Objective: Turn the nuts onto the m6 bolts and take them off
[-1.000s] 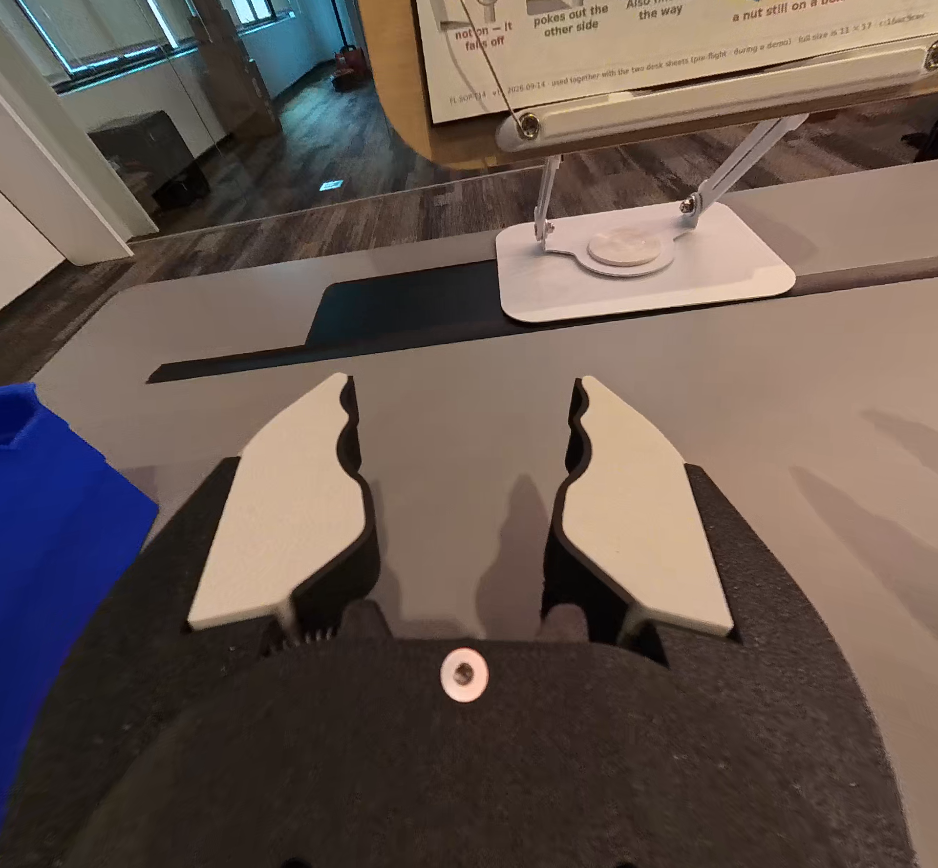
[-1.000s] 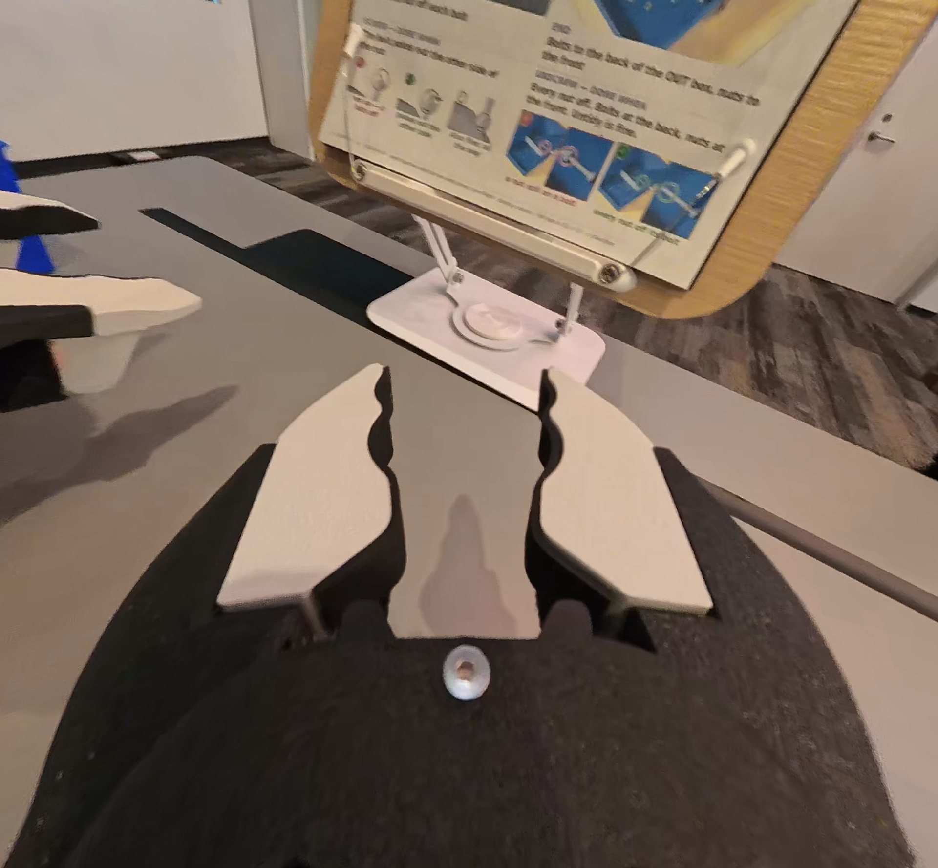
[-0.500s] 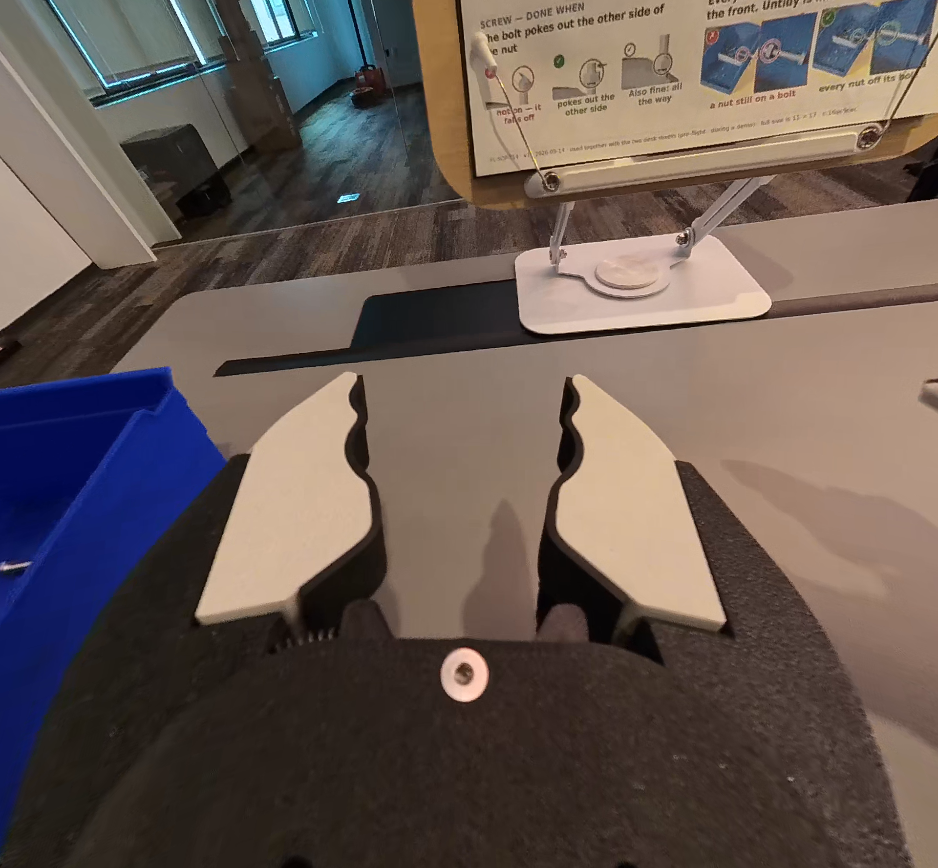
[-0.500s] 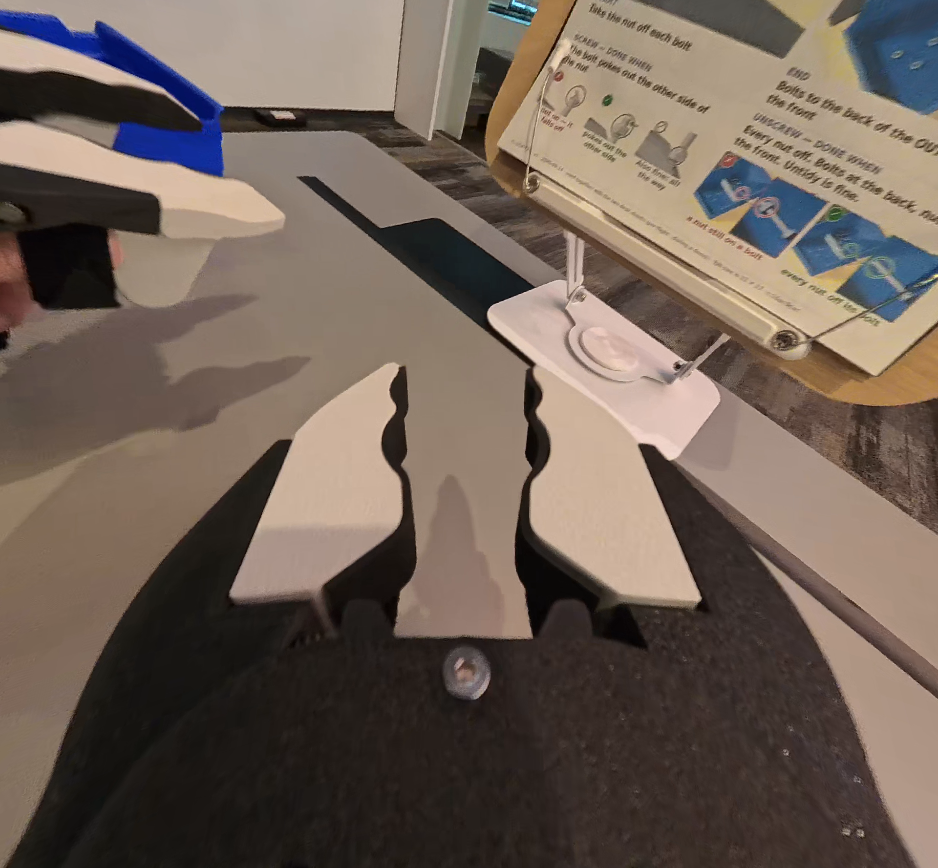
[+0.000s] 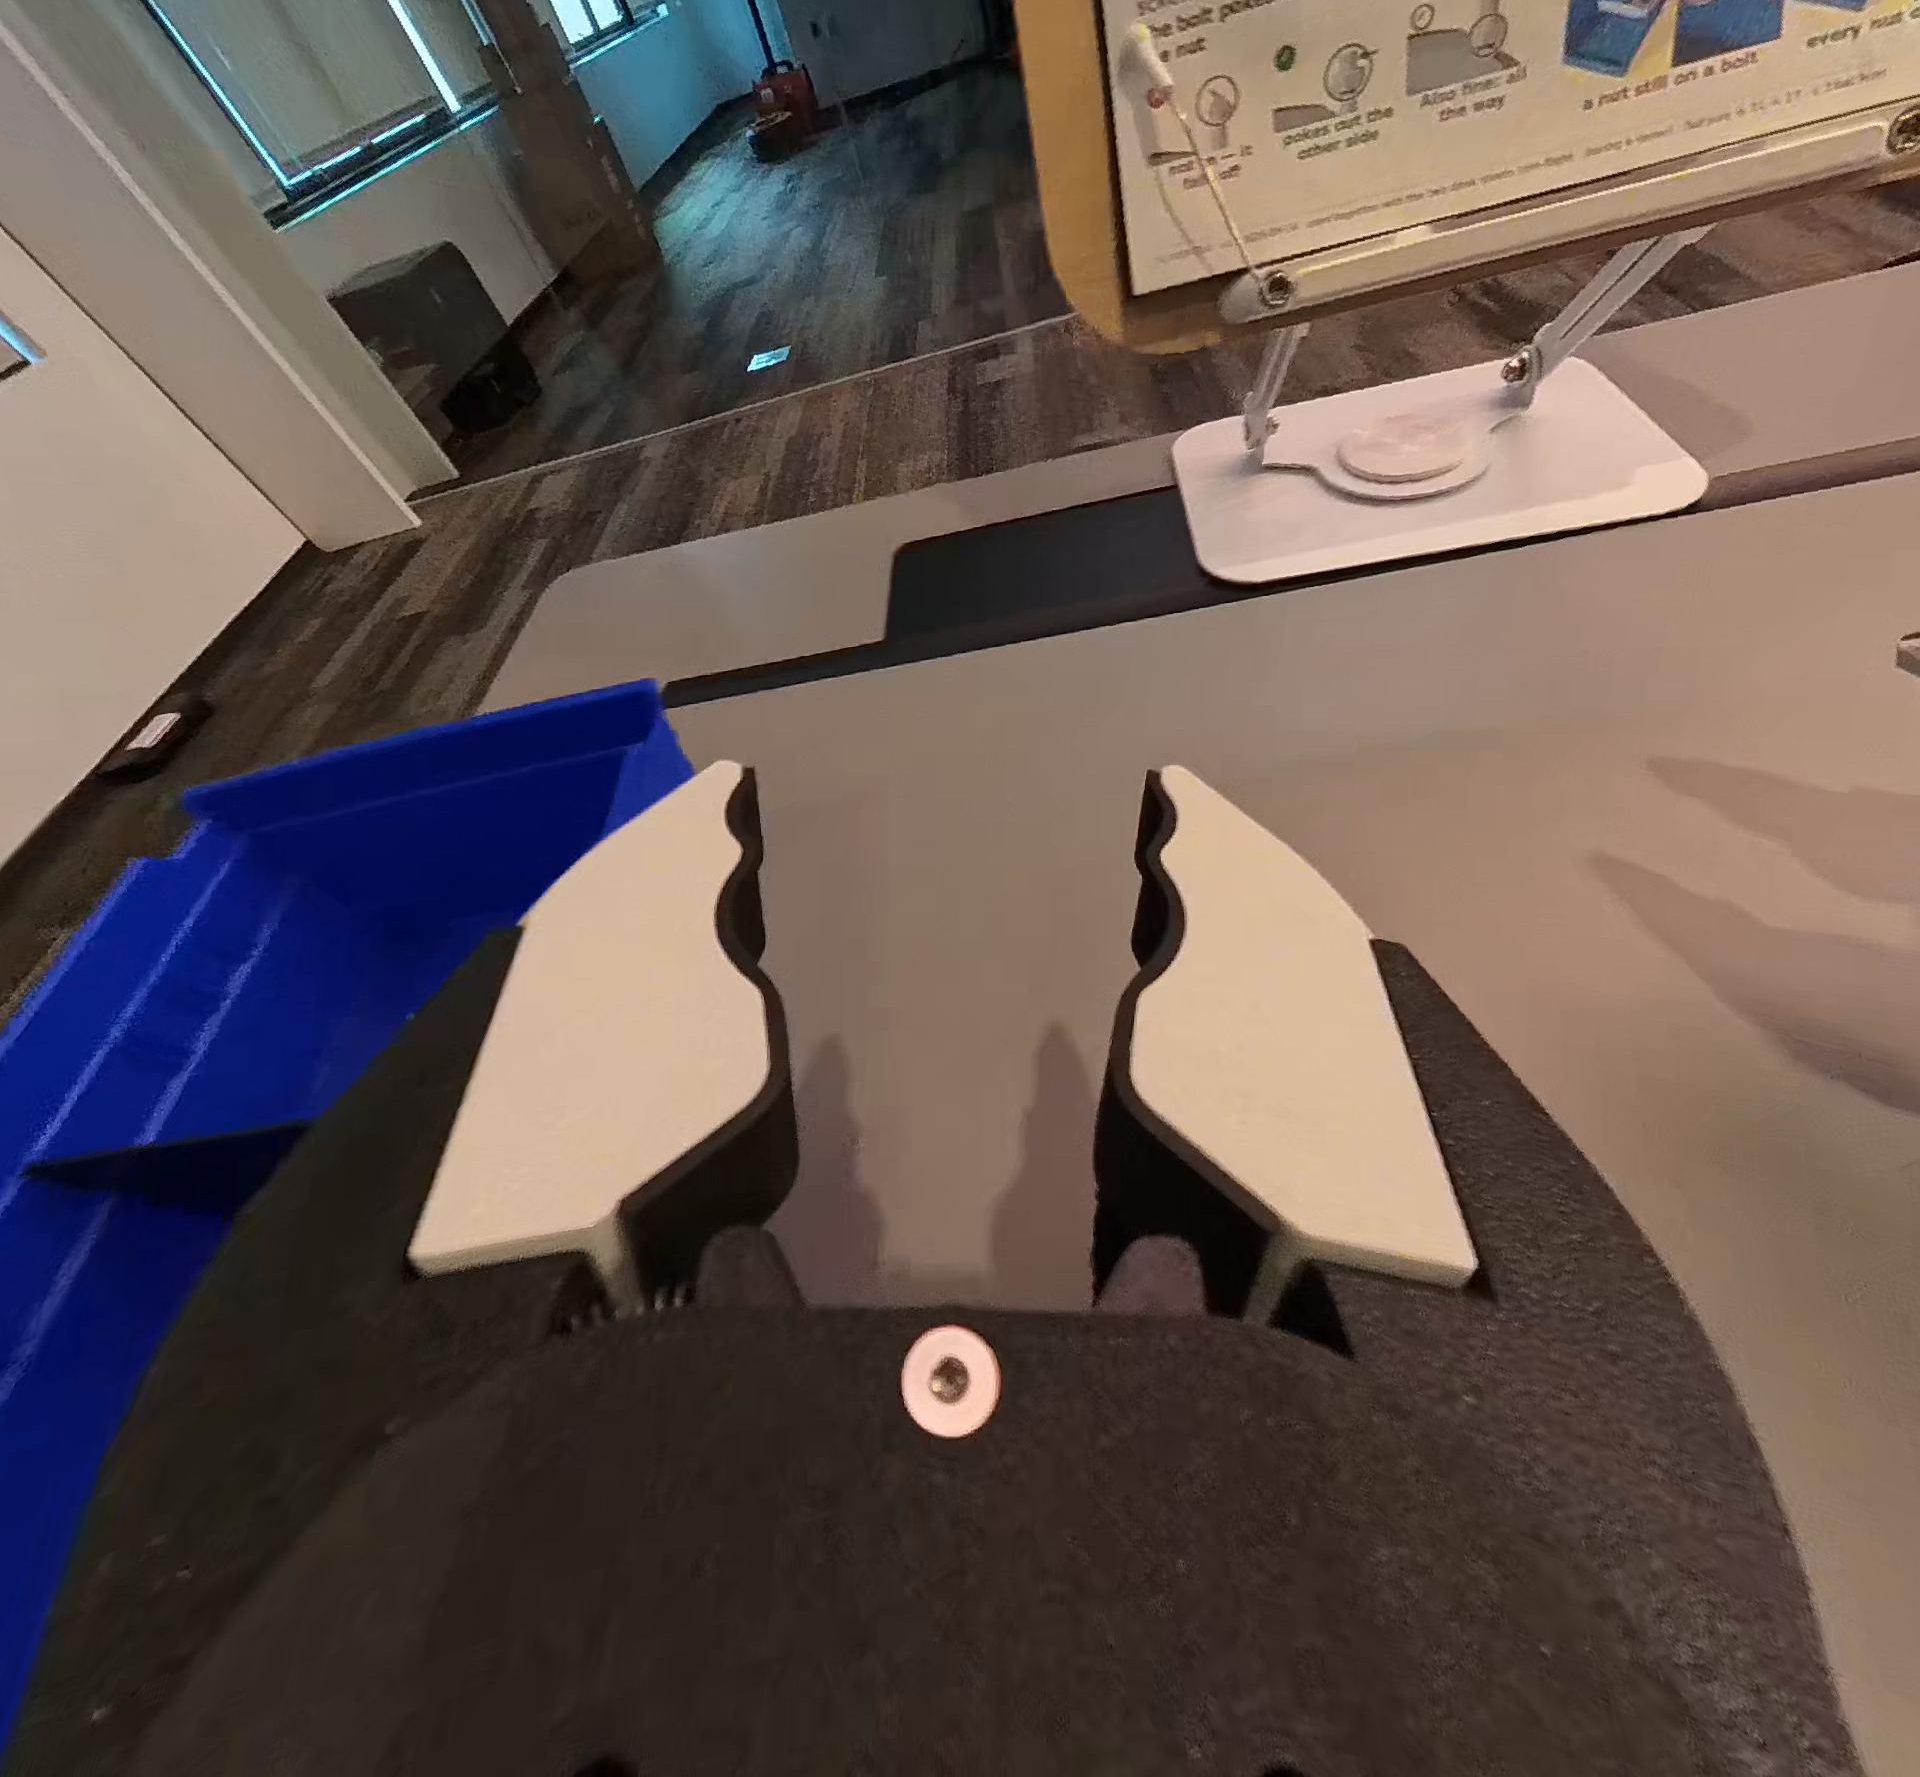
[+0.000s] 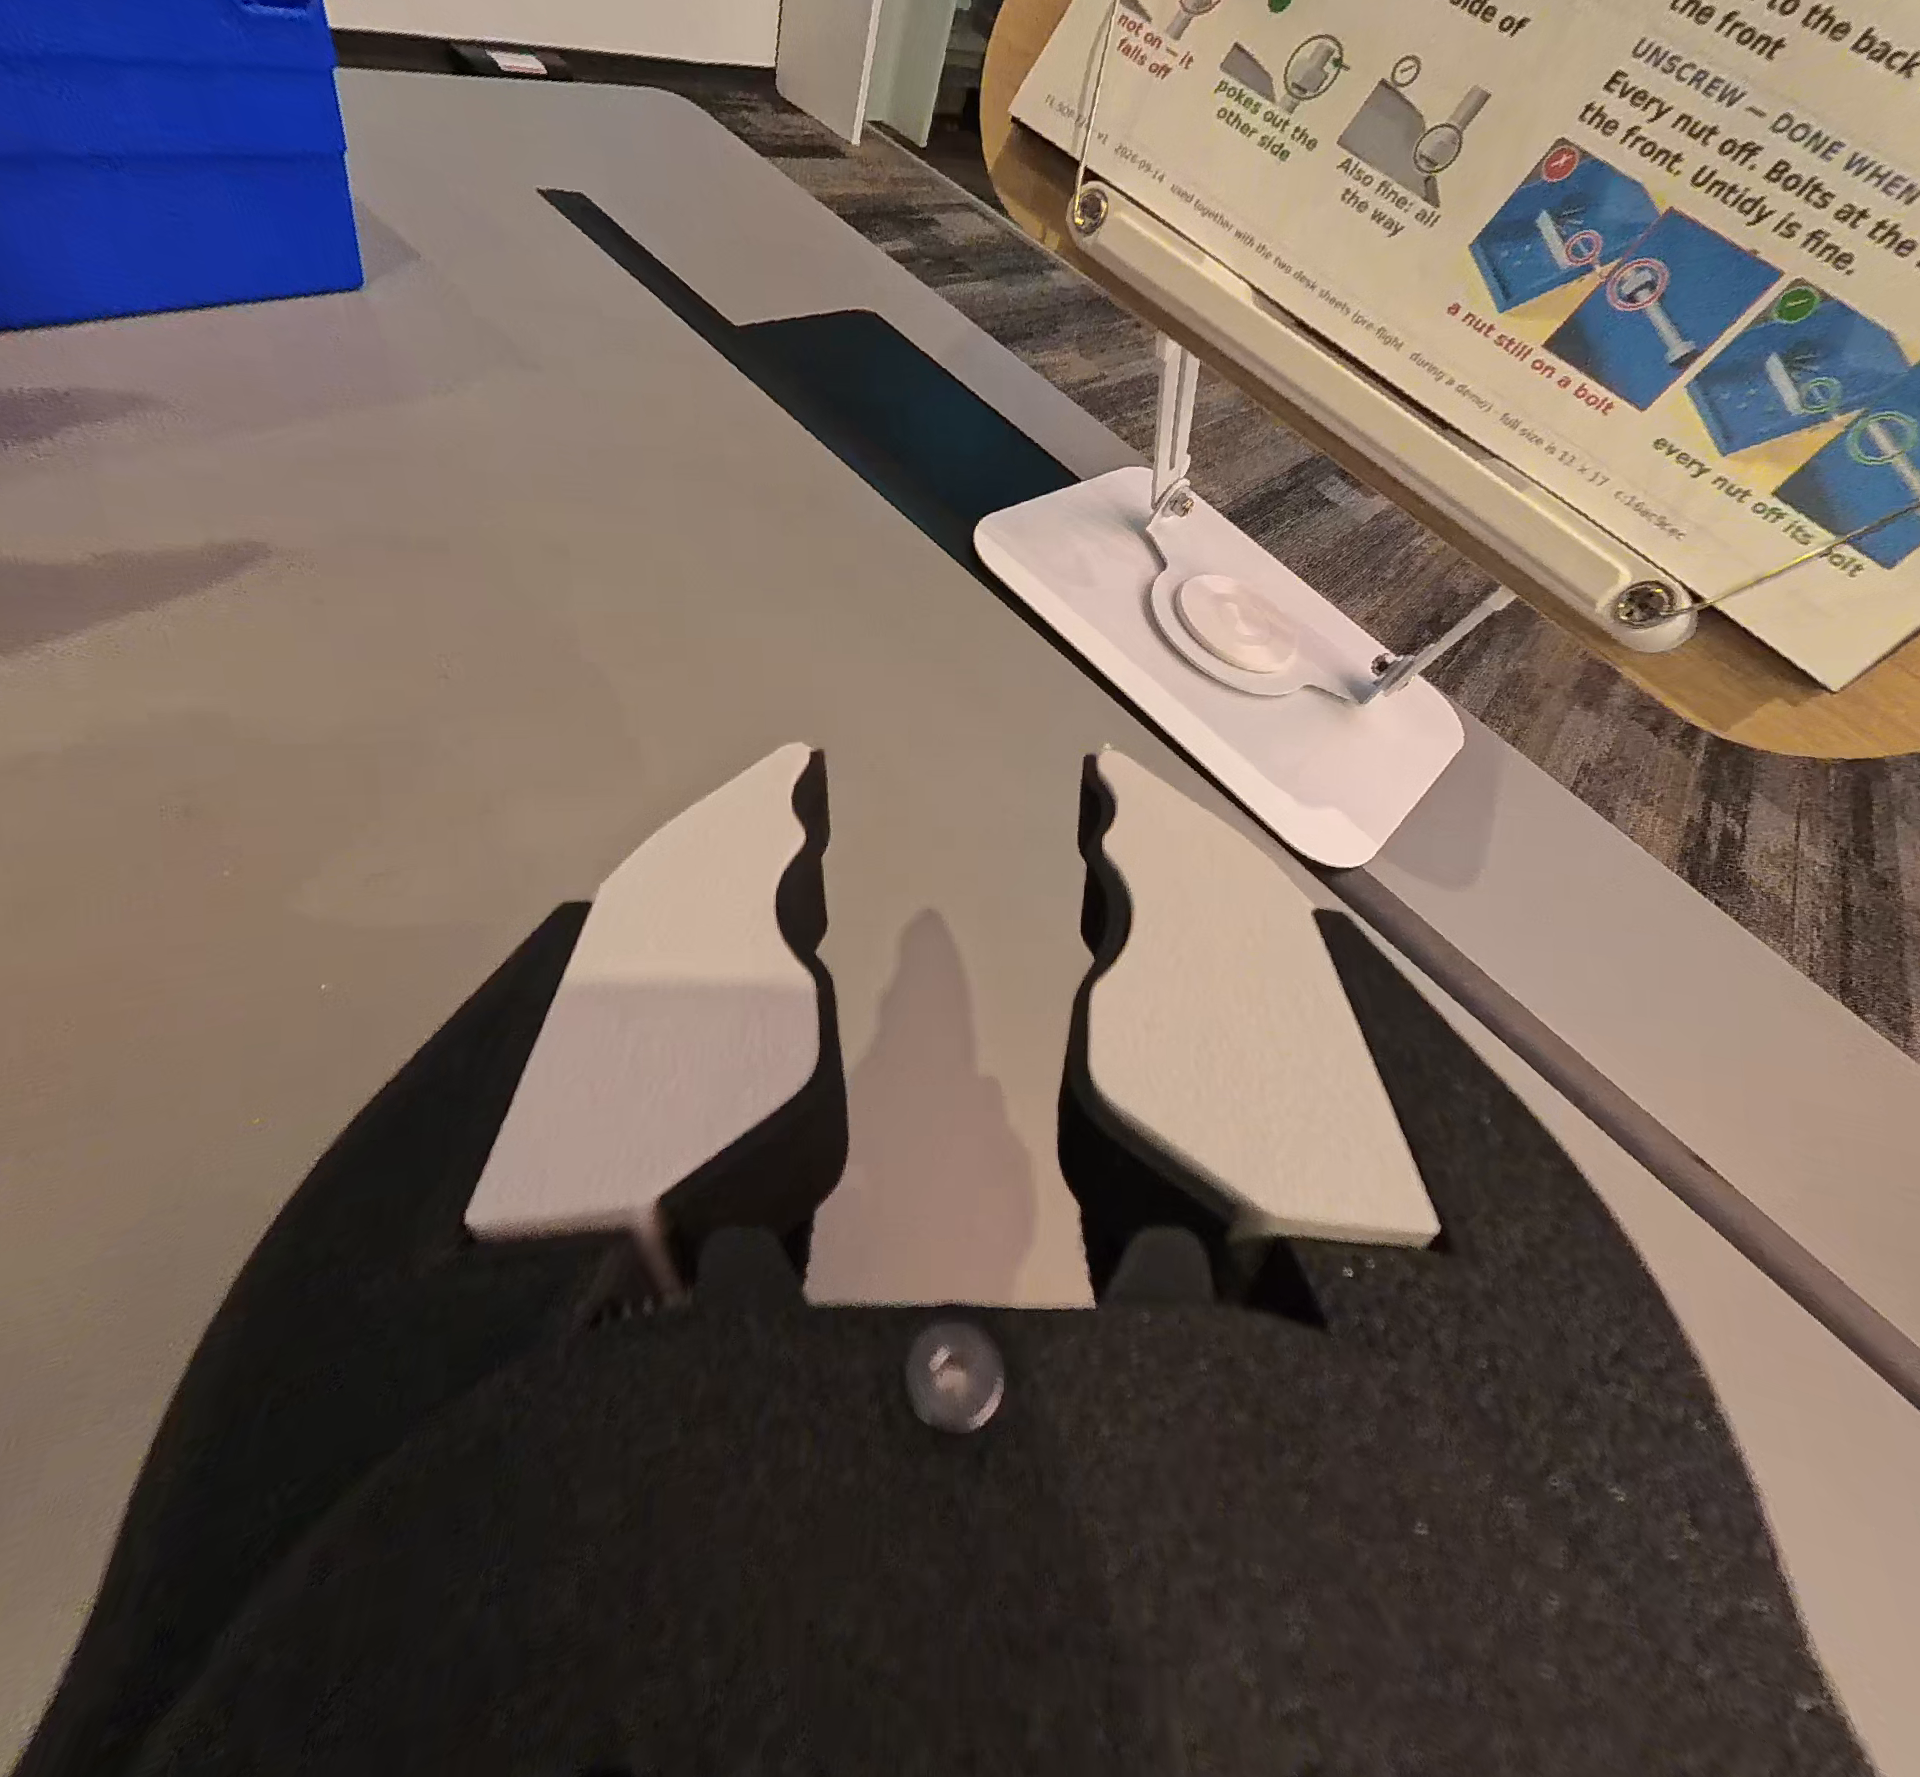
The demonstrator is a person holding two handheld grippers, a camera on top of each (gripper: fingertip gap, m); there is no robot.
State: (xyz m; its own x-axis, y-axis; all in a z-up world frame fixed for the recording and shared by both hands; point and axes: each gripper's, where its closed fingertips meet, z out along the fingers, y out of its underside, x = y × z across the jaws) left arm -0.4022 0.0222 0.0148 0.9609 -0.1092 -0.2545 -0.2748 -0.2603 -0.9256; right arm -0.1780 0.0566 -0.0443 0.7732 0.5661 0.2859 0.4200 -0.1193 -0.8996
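My left gripper (image 5: 948,792) is open and empty above the grey table (image 5: 1039,709). A blue bin (image 5: 270,948) stands just left of it, its inner walls showing; the part of its inside that shows holds no bolt or nut. My right gripper (image 6: 951,771) is open and empty, with a narrower gap, over the table (image 6: 416,584). The blue bin (image 6: 156,127) stands far to its upper left. No bolts or nuts show in either view.
An instruction sheet on a wooden board (image 5: 1455,65) rests on a white stand (image 5: 1434,491) at the table's far edge; it also shows in the right wrist view (image 6: 1226,657). A dark strip (image 5: 1018,574) runs along the back. Beyond is wood floor.
The left view has swung left, so more of the blue bin shows. The right view has also turned left and moved forward; the other gripper has left its frame.
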